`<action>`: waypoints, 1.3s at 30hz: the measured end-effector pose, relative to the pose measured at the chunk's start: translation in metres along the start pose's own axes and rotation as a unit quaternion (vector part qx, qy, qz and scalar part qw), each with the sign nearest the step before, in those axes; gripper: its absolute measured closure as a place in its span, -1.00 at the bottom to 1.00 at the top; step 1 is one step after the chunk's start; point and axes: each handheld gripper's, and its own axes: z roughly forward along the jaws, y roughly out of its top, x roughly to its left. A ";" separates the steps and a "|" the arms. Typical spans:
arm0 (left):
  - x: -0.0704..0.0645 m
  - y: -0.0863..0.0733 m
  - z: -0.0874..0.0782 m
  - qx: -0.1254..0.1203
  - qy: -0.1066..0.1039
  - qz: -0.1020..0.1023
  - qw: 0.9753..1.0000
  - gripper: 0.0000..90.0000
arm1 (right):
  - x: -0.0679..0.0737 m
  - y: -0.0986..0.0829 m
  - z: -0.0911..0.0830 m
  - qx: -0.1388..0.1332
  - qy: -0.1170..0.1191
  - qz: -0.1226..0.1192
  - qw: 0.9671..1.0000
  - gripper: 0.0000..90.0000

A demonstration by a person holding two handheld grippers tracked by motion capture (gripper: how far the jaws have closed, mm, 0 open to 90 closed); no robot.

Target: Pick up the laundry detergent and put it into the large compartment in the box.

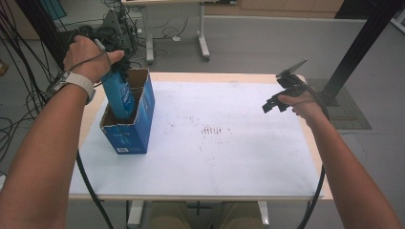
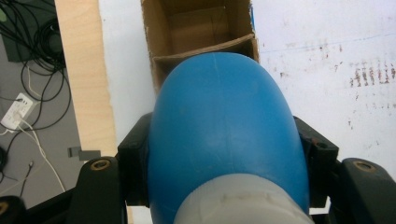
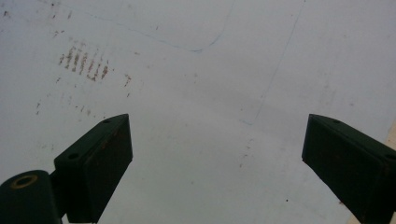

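A blue bottle (image 1: 119,95) with a pale cap end stands bottom-down, partly inside a blue cardboard box (image 1: 131,131) at the table's left. My left gripper (image 1: 114,64) is shut on the bottle's upper part; in the left gripper view the bottle (image 2: 226,135) bulges between the black jaws, above the box's open brown compartments (image 2: 196,28). My right gripper (image 1: 277,102) hovers open over the right side of the white sheet (image 1: 224,138), its fingertips (image 3: 100,158) wide apart with nothing between them.
The white sheet covers a wooden table (image 1: 90,112) and bears brown smudges (image 1: 212,130) near its middle. Cables (image 1: 14,43) lie on the floor at the left. Behind the table stand desk legs (image 1: 203,43), and a black post (image 1: 363,43) rises at the right.
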 end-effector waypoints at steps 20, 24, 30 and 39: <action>-0.001 -0.003 0.027 -0.002 0.010 0.003 1.000 -0.17 | 0.000 -0.002 0.007 0.007 0.003 0.003 1.000 -0.81; 0.000 -0.004 0.033 -0.002 0.009 0.004 1.000 -0.17 | -0.001 -0.003 0.008 0.007 0.002 0.005 1.000 -0.81; 0.001 -0.005 0.040 -0.004 0.011 0.004 1.000 -0.17 | -0.002 -0.003 0.009 0.008 0.002 0.007 1.000 -0.81; -0.001 -0.006 0.050 -0.004 0.014 0.008 1.000 -0.17 | -0.003 -0.004 0.010 0.010 0.003 0.007 1.000 -0.81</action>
